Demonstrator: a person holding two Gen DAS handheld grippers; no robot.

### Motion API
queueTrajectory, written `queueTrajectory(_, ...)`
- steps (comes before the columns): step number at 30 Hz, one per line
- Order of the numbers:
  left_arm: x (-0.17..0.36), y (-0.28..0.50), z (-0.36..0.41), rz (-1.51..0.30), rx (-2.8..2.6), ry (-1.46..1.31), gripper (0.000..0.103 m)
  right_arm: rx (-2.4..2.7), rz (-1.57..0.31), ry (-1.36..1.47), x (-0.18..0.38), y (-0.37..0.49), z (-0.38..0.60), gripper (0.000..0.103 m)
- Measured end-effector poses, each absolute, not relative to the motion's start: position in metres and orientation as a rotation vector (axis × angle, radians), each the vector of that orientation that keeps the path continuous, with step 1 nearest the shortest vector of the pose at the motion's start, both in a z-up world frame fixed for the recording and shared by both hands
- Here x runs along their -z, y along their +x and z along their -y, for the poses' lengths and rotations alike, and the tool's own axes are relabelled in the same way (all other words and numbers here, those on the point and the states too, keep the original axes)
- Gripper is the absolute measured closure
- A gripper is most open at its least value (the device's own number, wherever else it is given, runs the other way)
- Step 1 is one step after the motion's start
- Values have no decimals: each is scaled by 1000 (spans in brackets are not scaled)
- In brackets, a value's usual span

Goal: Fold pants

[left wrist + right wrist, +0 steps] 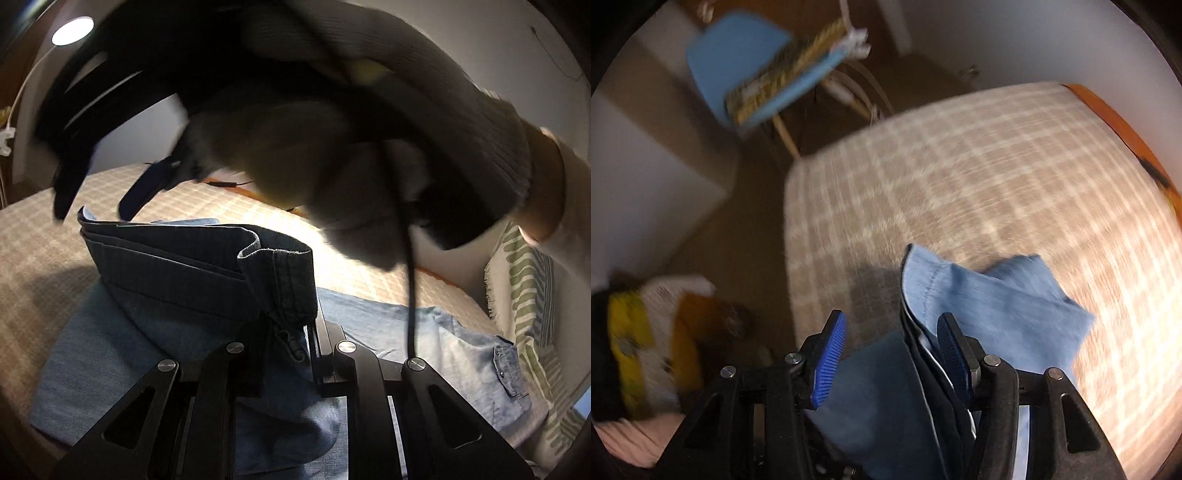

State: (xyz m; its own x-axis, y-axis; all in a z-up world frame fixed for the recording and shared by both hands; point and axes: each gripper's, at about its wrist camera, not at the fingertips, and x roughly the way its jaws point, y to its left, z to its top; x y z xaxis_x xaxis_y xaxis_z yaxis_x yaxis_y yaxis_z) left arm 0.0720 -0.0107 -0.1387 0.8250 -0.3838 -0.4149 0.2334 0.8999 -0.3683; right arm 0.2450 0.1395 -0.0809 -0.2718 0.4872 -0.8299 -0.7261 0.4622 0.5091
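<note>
**Blue denim on beige check**

The pants I hold are blue denim, paler on the flat part. My right gripper has bright blue ribbed pads on black arms. The bedcover is beige with a cream check. The chair is light blue.

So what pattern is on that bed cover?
Beige-and-cream check on the bed cover, clearest in the right wrist view.
</note>
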Motion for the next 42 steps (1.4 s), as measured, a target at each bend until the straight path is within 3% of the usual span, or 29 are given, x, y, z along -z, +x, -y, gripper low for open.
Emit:
queueTrajectory(4, 141, 71, 9, -501, 342, -319, 88, -1130, -1443, -451, 96, 229, -166, 50)
queueTrajectory(5, 141, 69, 9, -501, 344, -319, 88, -1114, -1444, -487, 100, 227, -169, 54)
queueTrajectory(6, 140, 70, 8, -504, 346, -322, 88, -1094, -1443, -526, 105, 226, -171, 59)
queueTrajectory(8, 139, 71, 6, -509, 351, -334, 88, -1061, -1456, -575, 111, 225, -173, 85)
queueTrajectory(11, 134, 68, 7, -503, 370, -330, 88, -1042, -1430, -588, 110, 221, -167, 97)
queueTrajectory(24, 84, 59, 43, -489, 587, -295, 90, -744, -1301, 23, 25, 274, 53, 98)
queueTrajectory(33, 52, 58, 101, -524, 789, -193, 90, -545, -1256, 310, 27, 250, 201, 99)
queueTrajectory(42, 46, 49, 178, -570, 971, -85, 90, -389, -1243, 412, 41, 206, 308, 99)
